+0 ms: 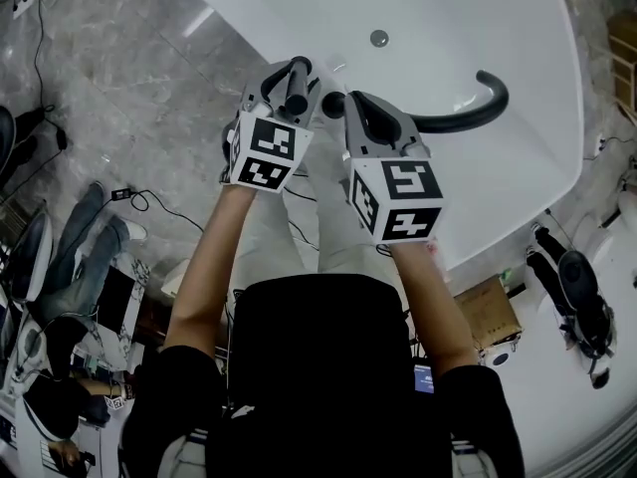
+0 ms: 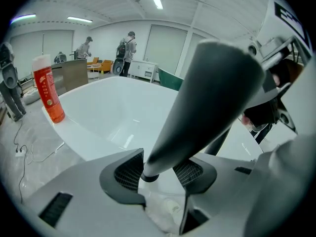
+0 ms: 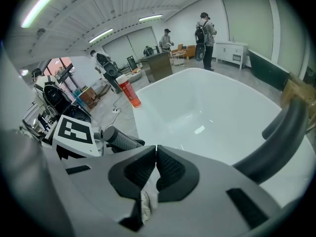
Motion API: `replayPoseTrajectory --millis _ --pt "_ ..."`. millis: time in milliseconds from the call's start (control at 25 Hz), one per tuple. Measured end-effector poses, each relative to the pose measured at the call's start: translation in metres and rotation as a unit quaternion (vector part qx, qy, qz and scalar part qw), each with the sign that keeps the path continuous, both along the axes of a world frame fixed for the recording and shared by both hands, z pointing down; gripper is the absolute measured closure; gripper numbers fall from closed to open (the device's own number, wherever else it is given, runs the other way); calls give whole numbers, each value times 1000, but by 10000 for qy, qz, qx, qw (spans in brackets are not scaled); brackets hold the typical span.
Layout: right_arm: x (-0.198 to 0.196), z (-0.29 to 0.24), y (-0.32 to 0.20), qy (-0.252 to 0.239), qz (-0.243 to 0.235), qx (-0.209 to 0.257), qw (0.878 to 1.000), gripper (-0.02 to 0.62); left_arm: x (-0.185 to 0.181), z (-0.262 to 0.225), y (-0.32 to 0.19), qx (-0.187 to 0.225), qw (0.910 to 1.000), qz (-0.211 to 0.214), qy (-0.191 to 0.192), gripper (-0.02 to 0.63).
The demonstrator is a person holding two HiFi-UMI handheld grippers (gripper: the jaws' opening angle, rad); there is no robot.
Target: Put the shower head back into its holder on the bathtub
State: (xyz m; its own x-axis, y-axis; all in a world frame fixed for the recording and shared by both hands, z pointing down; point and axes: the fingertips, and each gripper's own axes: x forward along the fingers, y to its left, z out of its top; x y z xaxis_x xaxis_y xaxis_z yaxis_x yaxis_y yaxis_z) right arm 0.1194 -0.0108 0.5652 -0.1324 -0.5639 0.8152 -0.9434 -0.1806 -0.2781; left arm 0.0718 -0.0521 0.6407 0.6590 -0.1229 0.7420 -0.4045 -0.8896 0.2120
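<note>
White bathtub point(image 1: 448, 28), shower head point(image 2: 212, 93) within spread left hand-held gripper point(image 2: 158, 172) — right hand-held gripper point(image 3: 155, 158) pressed together

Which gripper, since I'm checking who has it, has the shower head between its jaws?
The left gripper: the dark shower head stands between its spread jaws. The right gripper has its jaws shut together with nothing between them.

1 tub point(image 1: 478, 28), 1 shower head point(image 2: 212, 93), 1 red bottle point(image 2: 48, 90) on tub's edge, 2 grippers (L gripper point(image 1: 291, 76), R gripper point(image 1: 350, 103)), prob. 3 ppl point(image 3: 205, 33) behind.
</note>
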Motion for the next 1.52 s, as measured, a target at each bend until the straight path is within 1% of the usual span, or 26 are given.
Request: replayPoseTrajectory --millis 120,320,400,560,680,920,1120,1280,1400,1520 --pt "5 -8 6 -12 65 7 10000 571 -3 -12 5 44 9999 104 -37 422" --pt "18 -38 27 -47 286 75 9996 571 -5 -49 30 194 9991 359 -81 423" --pt "18 -48 23 -26 306 164 9994 571 -8 -62 29 239 9989 401 -58 422" --pt "8 -61 8 -10 240 267 9994 571 -22 -80 18 294 9985 457 -70 428" --pt "-2 -78 1 11 214 367 9991 571 -33 -99 12 352 9984 448 -28 442" --pt "-11 -110 -15 86 200 550 9983 571 -56 -139 -6 510 9984 212 72 511" --pt "-21 -139 -17 258 54 722 9970 571 -73 -183 -15 753 9967 4 310 559" --pt "-26 -170 -11 385 90 913 9950 571 -81 -228 -12 939 9939 -94 564 582" --pt "-33 -196 -15 725 -78 1143 9908 571 -88 -260 -16 1129 9907 -142 740 591" --pt "-46 -225 -18 1061 -315 1426 9836 572 -98 -294 -15 1333 9862 -218 956 592"
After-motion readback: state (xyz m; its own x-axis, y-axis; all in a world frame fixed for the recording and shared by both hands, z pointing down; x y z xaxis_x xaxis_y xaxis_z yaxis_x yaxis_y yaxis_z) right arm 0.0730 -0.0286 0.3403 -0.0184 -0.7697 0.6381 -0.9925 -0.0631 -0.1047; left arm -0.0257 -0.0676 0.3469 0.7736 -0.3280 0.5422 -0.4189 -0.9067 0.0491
